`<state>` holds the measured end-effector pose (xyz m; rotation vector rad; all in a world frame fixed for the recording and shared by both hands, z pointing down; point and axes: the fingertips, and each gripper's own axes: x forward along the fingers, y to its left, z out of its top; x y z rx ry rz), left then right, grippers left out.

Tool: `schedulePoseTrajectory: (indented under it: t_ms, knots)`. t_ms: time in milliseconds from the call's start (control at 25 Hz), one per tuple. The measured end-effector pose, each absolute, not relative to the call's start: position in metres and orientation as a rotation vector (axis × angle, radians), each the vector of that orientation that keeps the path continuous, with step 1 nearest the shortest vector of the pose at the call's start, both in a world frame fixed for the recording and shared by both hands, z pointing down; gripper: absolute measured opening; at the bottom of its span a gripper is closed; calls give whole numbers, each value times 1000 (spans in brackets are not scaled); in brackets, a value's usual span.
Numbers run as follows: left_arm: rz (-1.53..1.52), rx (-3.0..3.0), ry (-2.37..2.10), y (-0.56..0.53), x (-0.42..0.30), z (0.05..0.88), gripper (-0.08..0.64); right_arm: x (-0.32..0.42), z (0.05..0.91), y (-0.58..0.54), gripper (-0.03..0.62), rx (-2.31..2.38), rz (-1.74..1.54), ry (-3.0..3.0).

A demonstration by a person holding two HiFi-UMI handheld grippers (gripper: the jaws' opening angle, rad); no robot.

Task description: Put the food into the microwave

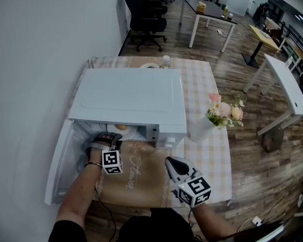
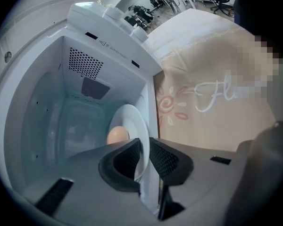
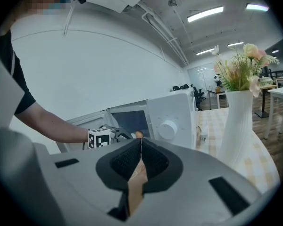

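The white microwave [image 1: 129, 97] stands on the table with its door [image 1: 58, 165] swung open to the left. My left gripper [image 1: 110, 139] reaches into the opening, shut on the rim of a white plate [image 2: 131, 121]. A round tan piece of food [image 2: 117, 135] lies on the plate, which sits just inside the cavity [image 2: 70, 121]. The food [image 1: 121, 127] also shows in the head view. My right gripper [image 1: 172, 162] hovers over the tan mat in front of the microwave, shut and holding nothing; in its own view the right gripper [image 3: 141, 144] faces the control knob [image 3: 168, 130].
A white vase of flowers [image 1: 208, 123] stands to the right of the microwave, close to my right gripper. A tan table mat [image 1: 141, 178] covers the front of the checked table [image 1: 199, 84]. A plate and a bottle [image 1: 165, 60] sit behind the microwave.
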<state>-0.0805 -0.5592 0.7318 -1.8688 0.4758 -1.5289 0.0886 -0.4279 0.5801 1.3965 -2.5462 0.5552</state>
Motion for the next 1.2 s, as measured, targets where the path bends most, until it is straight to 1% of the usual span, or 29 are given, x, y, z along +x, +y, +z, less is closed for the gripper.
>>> schedulePoseTrajectory:
  t_ms: [320, 440, 520, 600, 640, 720, 880, 1200]
  knots:
    - [-1538, -1929, 453, -559, -86, 728, 72, 82, 556, -415, 9, 1359, 575, -2582]
    - [-1538, -1960, 439, -551, -85, 724, 116, 78, 551, -411, 9, 1351, 563, -2587]
    - [-1518, -1962, 428, -544, -81, 718, 115, 78, 545, -412, 9, 1362, 557, -2593]
    - [-1522, -1952, 410, -541, -80, 718, 102, 79, 540, -414, 9, 1370, 536, -2598]
    - [-1535, -1947, 402, -541, -80, 720, 66, 79, 538, -415, 9, 1370, 523, -2601]
    - [-1548, -1941, 404, -544, -83, 723, 45, 78, 536, -416, 9, 1367, 496, -2601]
    - [-1523, -1957, 436, -553, -85, 721, 37, 78, 539, -421, 9, 1349, 481, -2601]
    - [-1568, -1968, 458, -569, -91, 725, 35, 78, 547, -428, 9, 1335, 513, -2611]
